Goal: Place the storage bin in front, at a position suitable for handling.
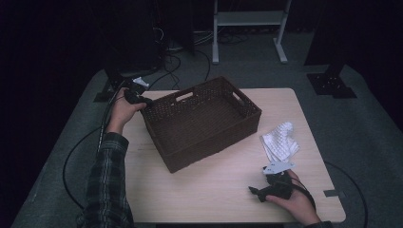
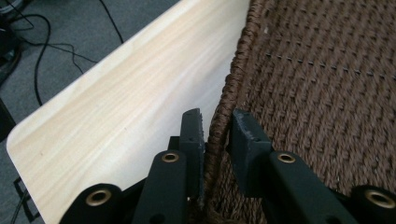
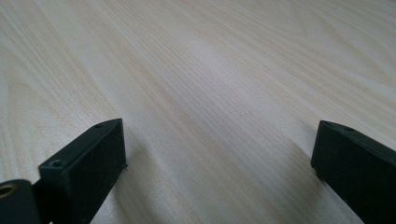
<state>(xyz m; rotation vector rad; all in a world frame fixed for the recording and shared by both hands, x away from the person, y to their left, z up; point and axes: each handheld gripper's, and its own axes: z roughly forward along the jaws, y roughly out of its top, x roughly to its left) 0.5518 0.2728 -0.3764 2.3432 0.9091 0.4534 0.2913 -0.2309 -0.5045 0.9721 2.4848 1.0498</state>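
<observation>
While the left gripper (image 2: pixel 215 135) is pinching the woven rim of the brown basket (image 1: pixel 202 121) at its far-left corner, one jaw is sitting outside the wall and the other inside. That basket is resting at an angle on the middle of the light wooden table (image 1: pixel 214 190). Near the front edge, the right gripper (image 3: pixel 219 154) is resting low over bare tabletop, jaws spread wide, just beside a crumpled white cloth (image 1: pixel 280 142).
</observation>
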